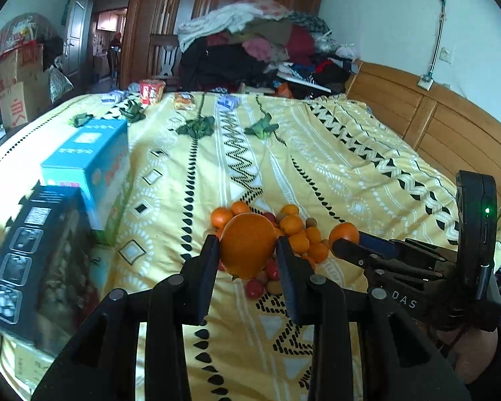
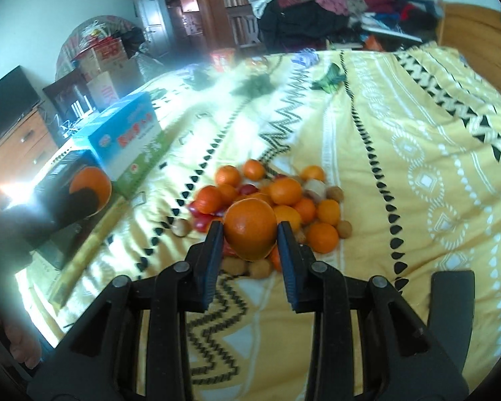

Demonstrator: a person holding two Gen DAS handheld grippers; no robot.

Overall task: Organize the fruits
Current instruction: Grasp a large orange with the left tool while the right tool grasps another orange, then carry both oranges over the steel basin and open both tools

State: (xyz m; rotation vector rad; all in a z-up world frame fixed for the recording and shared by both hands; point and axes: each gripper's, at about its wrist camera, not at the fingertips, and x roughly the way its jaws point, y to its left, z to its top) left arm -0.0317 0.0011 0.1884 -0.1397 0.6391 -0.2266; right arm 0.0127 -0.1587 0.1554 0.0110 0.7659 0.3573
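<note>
A pile of mixed fruit (image 2: 284,200), with small oranges, red fruits and brown round ones, lies on the yellow patterned bedspread (image 2: 417,167). My left gripper (image 1: 248,250) is shut on a large orange (image 1: 247,245) above the pile (image 1: 297,234). My right gripper (image 2: 250,237) is shut on another large orange (image 2: 250,229) just above the pile's near edge. In the left wrist view the right gripper (image 1: 342,239) comes in from the right with its orange (image 1: 344,234). In the right wrist view the left gripper's orange (image 2: 92,190) shows at the far left, blurred.
A blue box (image 1: 90,163) and a black box (image 1: 33,257) stand on the bed's left side. Leafy greens (image 1: 197,127) and snack packets (image 1: 152,91) lie farther back. A heap of clothes (image 1: 257,50) is behind, and a wooden headboard (image 1: 434,123) on the right.
</note>
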